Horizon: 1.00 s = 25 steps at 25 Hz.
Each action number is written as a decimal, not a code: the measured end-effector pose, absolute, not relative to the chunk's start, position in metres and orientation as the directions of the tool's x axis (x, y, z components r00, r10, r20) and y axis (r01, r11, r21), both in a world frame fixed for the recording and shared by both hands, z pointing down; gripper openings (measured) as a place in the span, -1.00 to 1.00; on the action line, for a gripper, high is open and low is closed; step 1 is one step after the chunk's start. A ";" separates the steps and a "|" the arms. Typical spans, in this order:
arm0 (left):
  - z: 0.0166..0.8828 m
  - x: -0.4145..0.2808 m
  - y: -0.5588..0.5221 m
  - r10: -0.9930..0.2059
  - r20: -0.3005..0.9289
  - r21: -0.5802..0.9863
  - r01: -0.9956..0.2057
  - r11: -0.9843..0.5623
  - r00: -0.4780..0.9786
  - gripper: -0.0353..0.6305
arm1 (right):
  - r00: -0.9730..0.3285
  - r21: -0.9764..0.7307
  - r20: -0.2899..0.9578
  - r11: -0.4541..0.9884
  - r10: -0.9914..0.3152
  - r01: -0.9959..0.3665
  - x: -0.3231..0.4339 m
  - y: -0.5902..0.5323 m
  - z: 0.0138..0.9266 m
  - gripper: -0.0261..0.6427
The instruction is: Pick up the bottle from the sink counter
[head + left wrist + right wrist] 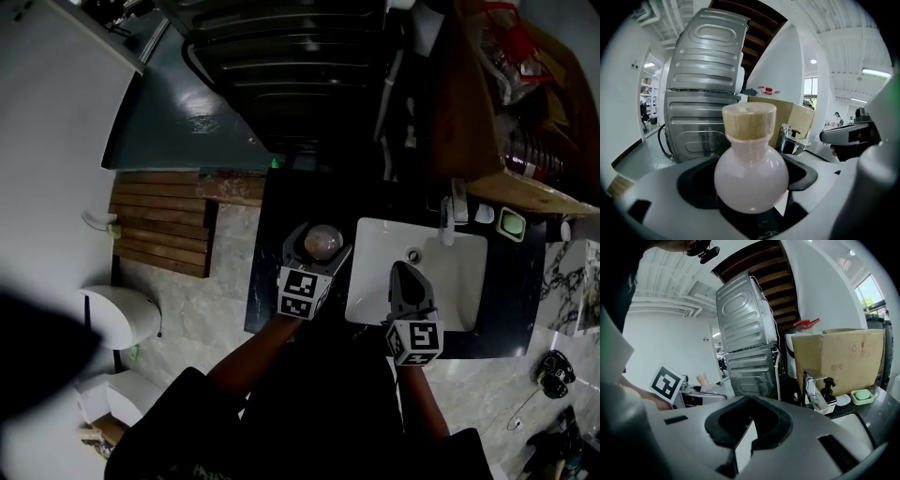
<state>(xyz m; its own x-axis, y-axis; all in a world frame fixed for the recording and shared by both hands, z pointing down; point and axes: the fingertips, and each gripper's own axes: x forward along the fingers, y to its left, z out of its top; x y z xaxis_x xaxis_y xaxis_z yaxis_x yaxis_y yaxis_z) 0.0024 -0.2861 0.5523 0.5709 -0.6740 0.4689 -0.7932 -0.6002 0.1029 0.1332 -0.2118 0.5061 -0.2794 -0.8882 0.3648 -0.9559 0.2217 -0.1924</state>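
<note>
The bottle [751, 174] has a round pale pink body and a light wooden cap [749, 121]. It stands upright between the jaws of my left gripper [317, 251], which is shut on its body. In the head view the bottle [324, 242] is over the dark counter [272, 281], just left of the white sink [459, 281]. Whether it rests on the counter I cannot tell. My right gripper [407, 281] hovers over the sink's left part, shut with nothing held. In the right gripper view, the bottle's cap [702, 379] shows at the left.
A tap [449, 217] and a green soap dish [511, 225] stand behind the sink. A cardboard box [511, 103] sits at the back right and a metal appliance [281, 66] behind the counter. A toilet [122, 317] and wooden slats [159, 223] lie to the left.
</note>
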 end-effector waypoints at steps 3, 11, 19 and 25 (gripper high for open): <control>0.536 -0.003 -0.267 -0.687 0.449 0.106 -0.797 -0.594 0.572 0.30 | -0.270 -0.184 0.353 0.217 -0.896 -0.959 0.132 -0.200 0.501 -0.80; 0.501 -0.024 -0.219 -0.719 0.386 0.117 -0.804 -0.583 0.578 0.30 | -0.271 -0.131 0.293 0.243 -0.917 -0.961 0.108 -0.174 0.474 -0.81; 0.469 -0.042 -0.170 -0.725 0.326 0.144 -0.790 -0.596 0.606 0.30 | -0.261 -0.088 0.313 0.245 -0.913 -0.965 0.073 -0.130 0.471 -0.81; 0.459 -0.048 -0.141 -0.700 0.304 0.178 -0.760 -0.625 0.647 0.30 | -0.217 -0.051 0.309 0.211 -0.926 -0.976 0.075 -0.104 0.462 -0.81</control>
